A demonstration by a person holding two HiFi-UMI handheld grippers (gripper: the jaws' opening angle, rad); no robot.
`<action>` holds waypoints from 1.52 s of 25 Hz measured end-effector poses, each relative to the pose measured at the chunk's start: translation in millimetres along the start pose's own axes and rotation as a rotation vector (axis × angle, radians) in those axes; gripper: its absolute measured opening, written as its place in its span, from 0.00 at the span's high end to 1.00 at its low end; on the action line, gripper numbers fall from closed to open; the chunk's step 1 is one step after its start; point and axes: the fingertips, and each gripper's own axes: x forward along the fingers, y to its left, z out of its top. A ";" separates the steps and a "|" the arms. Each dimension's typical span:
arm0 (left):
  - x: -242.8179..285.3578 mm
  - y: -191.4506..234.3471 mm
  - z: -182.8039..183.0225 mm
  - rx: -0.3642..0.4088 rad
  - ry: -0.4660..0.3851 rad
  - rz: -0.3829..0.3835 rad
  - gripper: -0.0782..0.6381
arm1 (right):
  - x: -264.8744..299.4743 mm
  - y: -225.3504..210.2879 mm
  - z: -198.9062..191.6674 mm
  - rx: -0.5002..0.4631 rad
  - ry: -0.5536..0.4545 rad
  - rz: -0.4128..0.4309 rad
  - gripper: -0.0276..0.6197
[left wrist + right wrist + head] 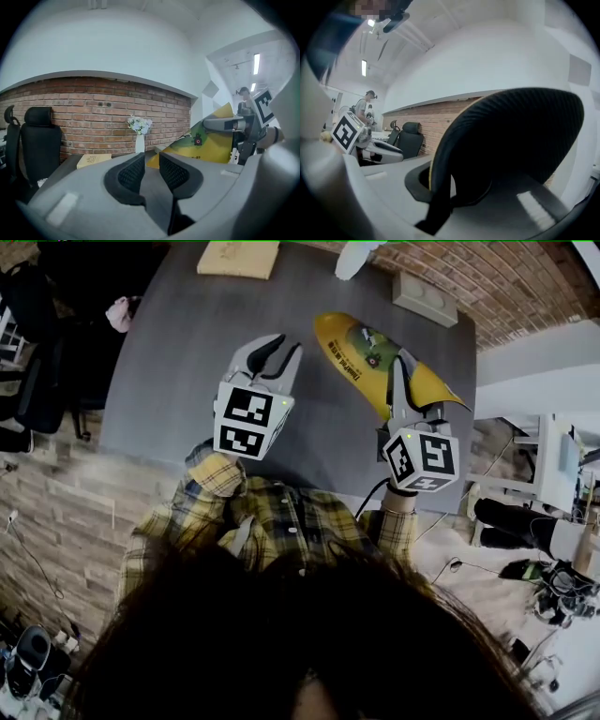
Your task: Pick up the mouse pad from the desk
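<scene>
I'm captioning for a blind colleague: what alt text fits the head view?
The right gripper is shut on a yellow mouse pad, held above a grey desk. The left gripper is beside it, open and empty.

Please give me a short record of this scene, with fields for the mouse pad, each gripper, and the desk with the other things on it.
mouse pad: yellow top, black underside, tilted, held over the desk
right gripper: shut on the mouse pad's edge
left gripper: jaws slightly apart, nothing between them
desk: grey; a tan book and a white vase with flowers at its far side, near the brick wall
</scene>
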 end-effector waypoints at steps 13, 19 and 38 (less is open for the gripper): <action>-24.5 4.4 6.5 0.017 -0.041 0.054 0.90 | -21.1 -5.6 5.4 -0.022 -0.032 -0.058 0.94; -25.7 2.8 6.4 0.020 -0.058 0.052 0.90 | -21.2 -5.6 0.0 -0.040 -0.010 -0.052 0.94; -12.9 6.3 5.2 0.019 -0.052 0.046 0.90 | -11.0 -12.3 -10.6 -0.015 0.024 -0.055 0.94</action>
